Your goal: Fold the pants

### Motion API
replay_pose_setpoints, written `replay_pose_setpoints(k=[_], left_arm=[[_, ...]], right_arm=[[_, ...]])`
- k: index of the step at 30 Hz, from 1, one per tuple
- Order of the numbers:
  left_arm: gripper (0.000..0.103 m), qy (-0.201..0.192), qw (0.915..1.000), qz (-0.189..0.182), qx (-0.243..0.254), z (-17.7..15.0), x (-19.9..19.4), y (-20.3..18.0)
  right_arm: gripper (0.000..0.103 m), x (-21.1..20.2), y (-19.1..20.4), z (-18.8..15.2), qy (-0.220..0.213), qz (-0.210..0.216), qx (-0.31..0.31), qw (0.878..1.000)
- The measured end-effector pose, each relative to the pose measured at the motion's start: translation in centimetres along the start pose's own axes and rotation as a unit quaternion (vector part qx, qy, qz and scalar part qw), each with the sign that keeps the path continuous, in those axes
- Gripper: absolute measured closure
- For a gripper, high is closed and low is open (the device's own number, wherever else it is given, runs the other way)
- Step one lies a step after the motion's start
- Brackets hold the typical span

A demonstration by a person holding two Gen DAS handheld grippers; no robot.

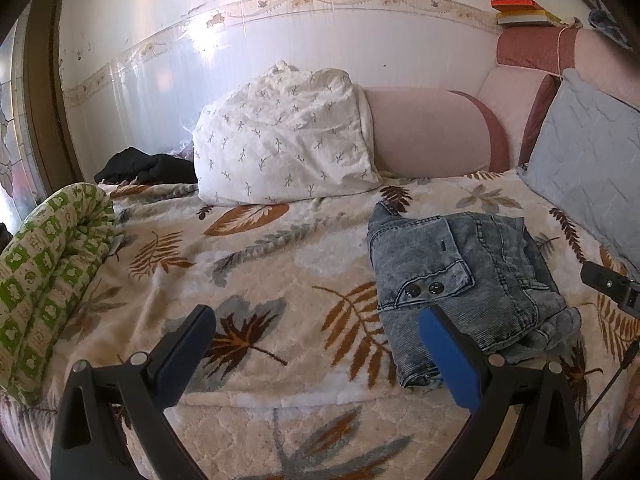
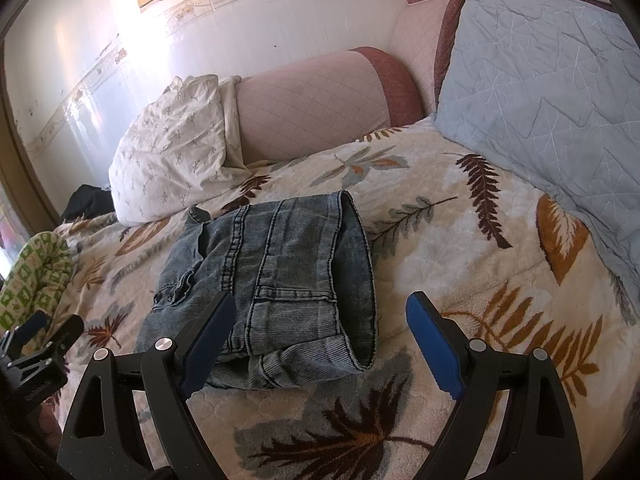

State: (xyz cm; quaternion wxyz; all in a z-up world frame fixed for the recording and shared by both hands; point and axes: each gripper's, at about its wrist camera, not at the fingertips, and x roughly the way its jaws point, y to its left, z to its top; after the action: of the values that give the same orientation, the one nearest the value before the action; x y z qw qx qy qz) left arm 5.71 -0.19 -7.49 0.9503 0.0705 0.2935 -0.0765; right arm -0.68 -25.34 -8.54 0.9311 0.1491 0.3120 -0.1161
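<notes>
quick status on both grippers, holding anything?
Left gripper: open, empty, beside the folded jeans.
Right gripper: open, empty, over the jeans' near edge.

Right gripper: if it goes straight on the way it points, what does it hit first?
Probably the folded jeans: the open right gripper points down at their near right edge. Depth is unclear; the leaf-print blanket beside them could come first.

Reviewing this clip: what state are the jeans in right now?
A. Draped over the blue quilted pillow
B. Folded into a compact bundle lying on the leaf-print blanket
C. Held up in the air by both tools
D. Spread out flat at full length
B: the jeans lie as a layered bundle on the leaf-print blanket, with both the left tool and right tool open and gripping nothing.
</notes>
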Motion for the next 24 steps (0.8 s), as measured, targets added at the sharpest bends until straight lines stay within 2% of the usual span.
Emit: replay_pose_setpoints(k=[24], left_arm=[[0.000, -0.019, 0.9998, -0.006, -0.007, 0.4, -1.3, 0.2]], right_arm=[[0.016, -0.2, 0.2, 0.1, -0.003, 0.001, -0.001, 1.000]])
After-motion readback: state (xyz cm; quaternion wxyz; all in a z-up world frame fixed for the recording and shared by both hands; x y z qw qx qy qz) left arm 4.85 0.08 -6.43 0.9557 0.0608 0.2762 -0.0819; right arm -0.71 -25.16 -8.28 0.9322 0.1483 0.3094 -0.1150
